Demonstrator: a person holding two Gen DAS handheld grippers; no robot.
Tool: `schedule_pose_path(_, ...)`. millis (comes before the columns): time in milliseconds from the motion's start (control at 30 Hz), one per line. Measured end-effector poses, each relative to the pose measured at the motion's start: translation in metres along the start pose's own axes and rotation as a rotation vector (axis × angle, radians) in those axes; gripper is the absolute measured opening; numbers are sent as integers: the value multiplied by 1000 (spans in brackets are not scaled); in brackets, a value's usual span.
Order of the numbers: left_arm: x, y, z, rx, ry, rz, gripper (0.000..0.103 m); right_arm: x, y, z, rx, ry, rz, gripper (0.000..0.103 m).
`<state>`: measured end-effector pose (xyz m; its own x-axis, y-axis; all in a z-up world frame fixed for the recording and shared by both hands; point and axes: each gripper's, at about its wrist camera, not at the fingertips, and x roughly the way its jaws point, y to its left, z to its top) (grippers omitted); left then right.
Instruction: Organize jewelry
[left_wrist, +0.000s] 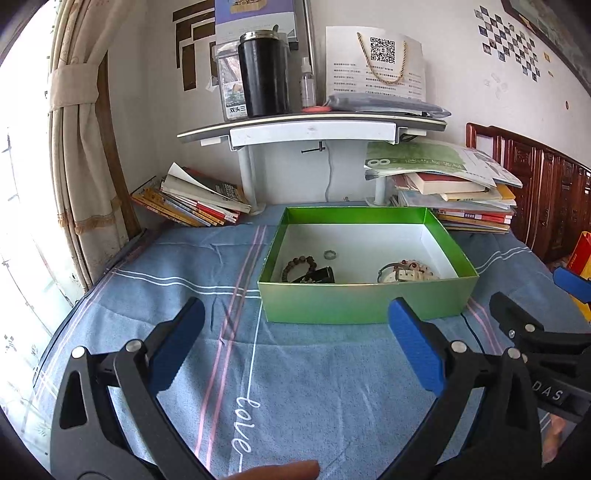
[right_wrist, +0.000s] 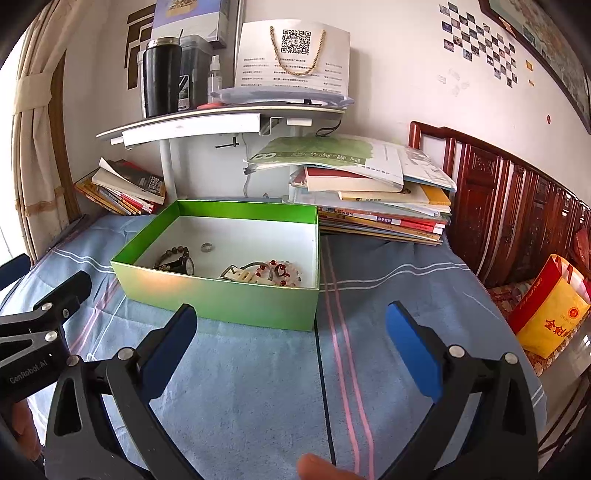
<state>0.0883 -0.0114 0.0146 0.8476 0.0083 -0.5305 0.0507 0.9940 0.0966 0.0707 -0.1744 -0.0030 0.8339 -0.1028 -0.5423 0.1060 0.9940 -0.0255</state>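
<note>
A green box (left_wrist: 365, 301) with a white inside stands on the blue cloth; it also shows in the right wrist view (right_wrist: 221, 299). Inside lie a dark bead bracelet (left_wrist: 295, 266), a small ring (left_wrist: 330, 254), a black watch (right_wrist: 183, 264), a white strap (right_wrist: 242, 275) and a red-and-clear bead bracelet (right_wrist: 282, 271). My left gripper (left_wrist: 295, 314) is open and empty, in front of the box. My right gripper (right_wrist: 291, 314) is open and empty, in front of the box's right corner.
Book stacks lie behind the box at left (left_wrist: 192, 199) and right (left_wrist: 458, 192). A shelf (left_wrist: 310, 127) above holds a black flask (left_wrist: 264, 74) and a paper bag. A wooden bed frame (right_wrist: 517, 206) and a red-yellow bag (right_wrist: 550, 317) are at right.
</note>
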Motion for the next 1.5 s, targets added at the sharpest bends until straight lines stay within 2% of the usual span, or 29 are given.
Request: schedule_pose_path(1500,1,-1,-5,5,12,-1,99,-2,-1,-3,0,-8,0,100)
